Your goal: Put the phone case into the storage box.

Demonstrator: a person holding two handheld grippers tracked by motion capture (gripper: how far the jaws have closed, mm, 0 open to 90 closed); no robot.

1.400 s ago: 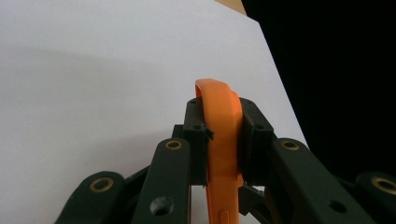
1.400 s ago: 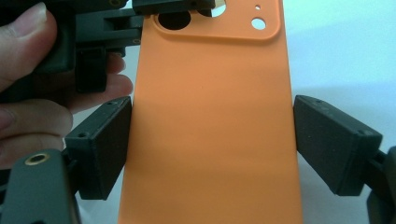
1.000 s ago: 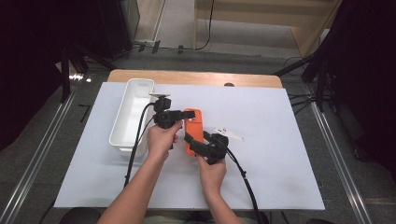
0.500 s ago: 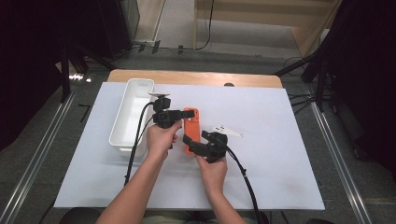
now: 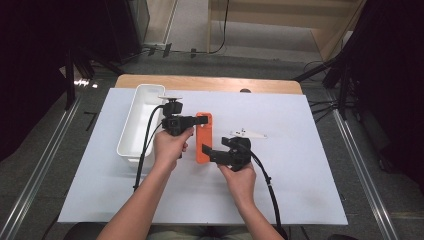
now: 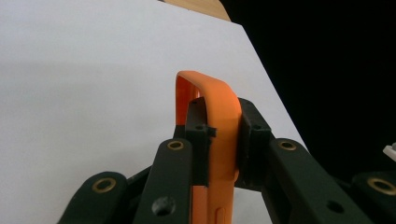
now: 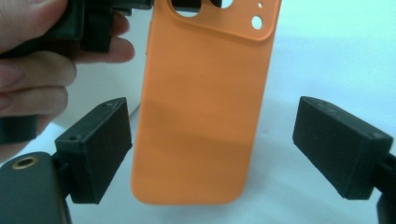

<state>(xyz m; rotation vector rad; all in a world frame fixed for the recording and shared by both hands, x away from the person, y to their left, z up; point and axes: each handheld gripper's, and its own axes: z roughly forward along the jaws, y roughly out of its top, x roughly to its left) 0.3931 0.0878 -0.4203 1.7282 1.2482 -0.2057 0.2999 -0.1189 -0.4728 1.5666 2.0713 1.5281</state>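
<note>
An orange phone case (image 5: 204,137) lies lengthwise near the middle of the white sheet. My left gripper (image 5: 199,120) is shut on the far end of the case, the end with the camera holes. In the left gripper view its pads pinch the orange case (image 6: 219,121) by the rim, and the left gripper (image 6: 219,137) grips it edge-on. My right gripper (image 5: 209,152) stands open at the near end. In the right gripper view the back of the case (image 7: 205,107) sits between the wide-apart pads of the right gripper (image 7: 218,147), touching neither.
A long white tray (image 5: 134,125) stands left of the left hand. A small white part (image 5: 248,134) lies on the sheet just beyond the right gripper. The wooden table edge (image 5: 210,82) runs along the back, and cables trail toward the person.
The right gripper has lifted slightly at the near end of the case. The left gripper and the case have stayed in place.
</note>
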